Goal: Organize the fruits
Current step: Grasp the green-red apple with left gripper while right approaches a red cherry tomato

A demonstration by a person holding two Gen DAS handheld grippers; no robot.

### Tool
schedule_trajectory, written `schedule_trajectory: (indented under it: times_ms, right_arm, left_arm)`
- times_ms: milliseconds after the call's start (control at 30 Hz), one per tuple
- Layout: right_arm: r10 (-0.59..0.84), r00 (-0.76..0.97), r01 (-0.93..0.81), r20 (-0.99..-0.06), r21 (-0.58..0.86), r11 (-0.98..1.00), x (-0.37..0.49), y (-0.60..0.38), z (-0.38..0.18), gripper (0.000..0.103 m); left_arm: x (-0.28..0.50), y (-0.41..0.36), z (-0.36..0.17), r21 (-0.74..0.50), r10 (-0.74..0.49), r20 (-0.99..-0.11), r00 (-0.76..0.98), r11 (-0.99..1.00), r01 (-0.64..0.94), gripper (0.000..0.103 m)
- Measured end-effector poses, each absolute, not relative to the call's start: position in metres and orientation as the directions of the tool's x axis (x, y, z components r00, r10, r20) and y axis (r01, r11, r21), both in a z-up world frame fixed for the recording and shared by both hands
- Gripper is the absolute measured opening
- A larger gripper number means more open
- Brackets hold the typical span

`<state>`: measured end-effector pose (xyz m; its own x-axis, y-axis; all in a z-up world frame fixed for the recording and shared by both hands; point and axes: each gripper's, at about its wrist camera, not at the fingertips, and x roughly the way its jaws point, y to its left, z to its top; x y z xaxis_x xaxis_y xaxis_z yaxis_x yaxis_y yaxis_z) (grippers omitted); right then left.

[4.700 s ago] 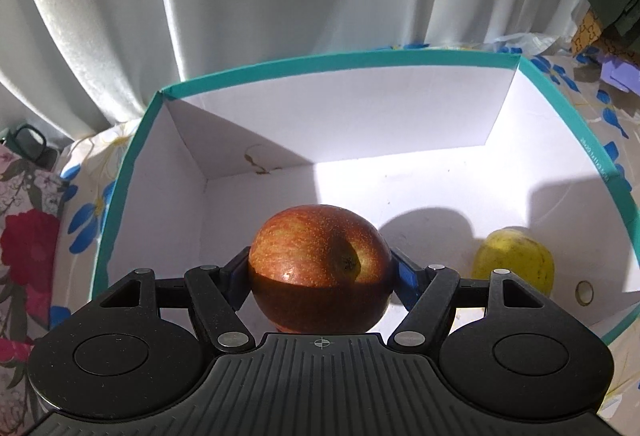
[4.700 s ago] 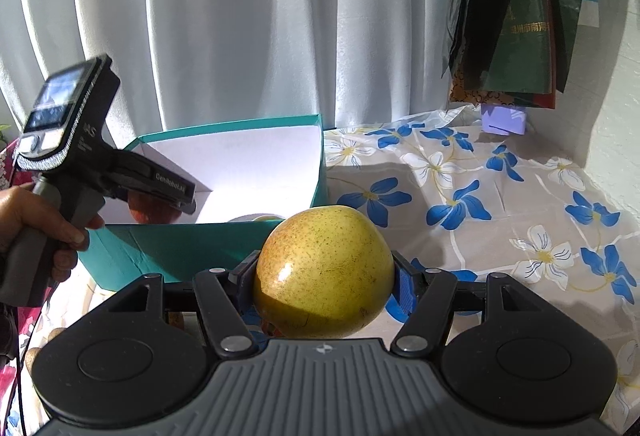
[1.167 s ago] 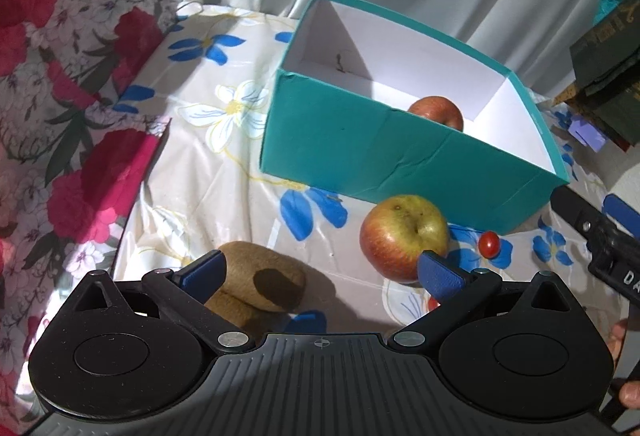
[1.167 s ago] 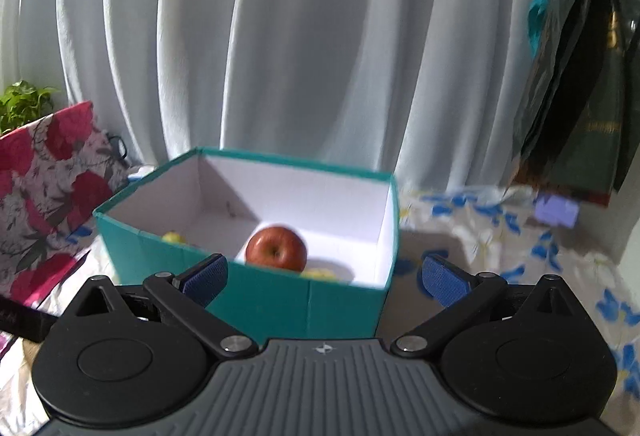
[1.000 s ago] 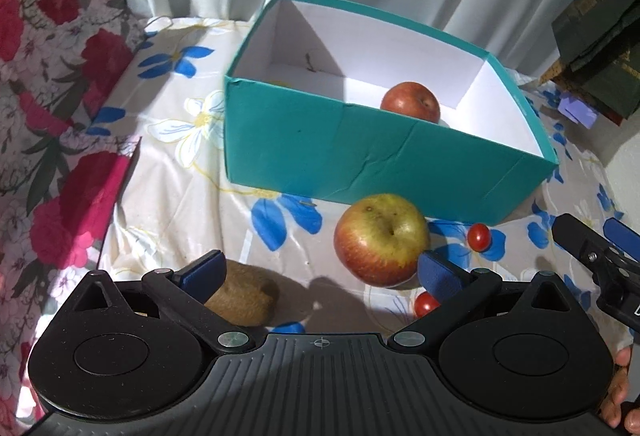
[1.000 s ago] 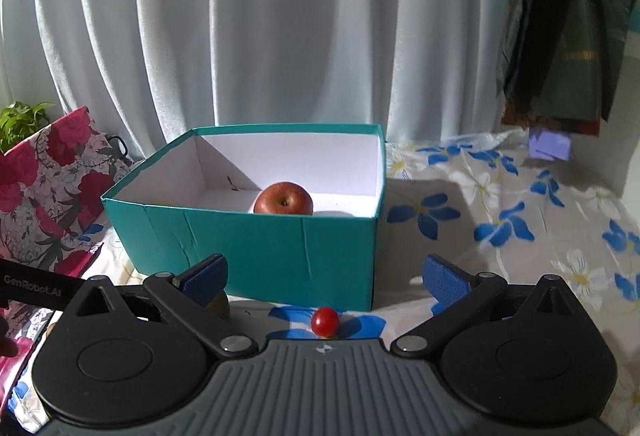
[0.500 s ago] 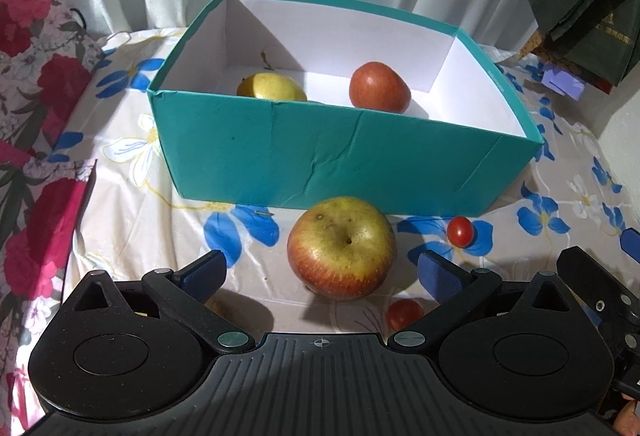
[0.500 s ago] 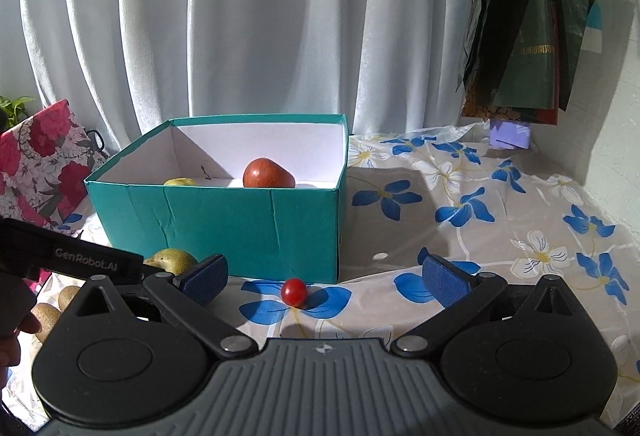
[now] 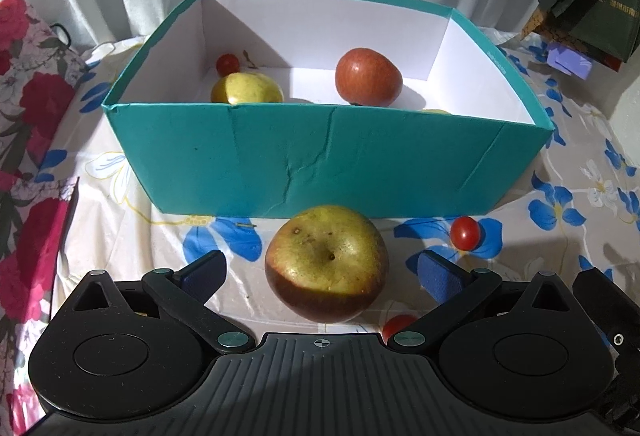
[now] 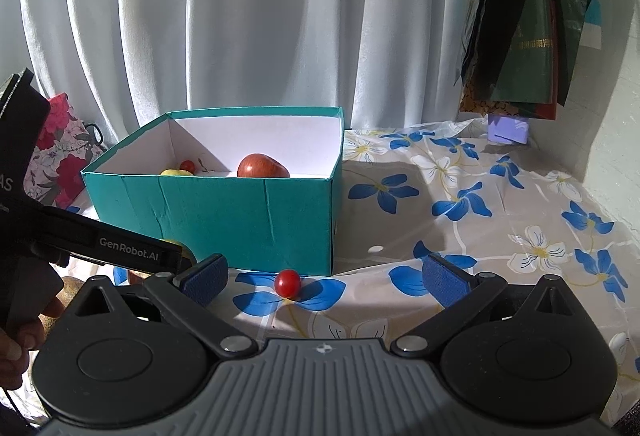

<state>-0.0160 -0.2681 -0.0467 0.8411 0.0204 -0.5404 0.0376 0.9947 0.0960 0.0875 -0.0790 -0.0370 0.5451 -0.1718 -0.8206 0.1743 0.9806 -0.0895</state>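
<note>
left gripper (image 9: 320, 270) open around an apple (image 9: 326, 262), not touching | right gripper (image 10: 324, 278) open, a cherry tomato (image 10: 288, 283) between its fingers | box (image 9: 320, 160) holds fruit

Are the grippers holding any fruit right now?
No. The left gripper is open with the apple sitting between its fingers, not touched. The right gripper is open too, with a cherry tomato lying ahead of it.
</note>
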Motion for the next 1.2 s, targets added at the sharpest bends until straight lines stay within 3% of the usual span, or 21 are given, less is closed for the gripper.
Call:
schedule_trajectory:
  times_ms: [467,1200]
  right_arm:
    - [0.004,0.826,0.074,-0.564,0.115,0.991,-0.014,-0.277,-0.056,0.103]
    - [0.027,0.807,0.071,-0.590,0.142,0.987,-0.001,-0.279,-0.070,0.103]
  left_arm:
    - [0.100,-0.087,-0.055,-0.119,-0.237,-0.820,0.521,0.961,0.250,0.103]
    - [0.121,-0.093,-0.078,-0.066,-0.179,-0.859,0.480,0.968,0.243,0.103]
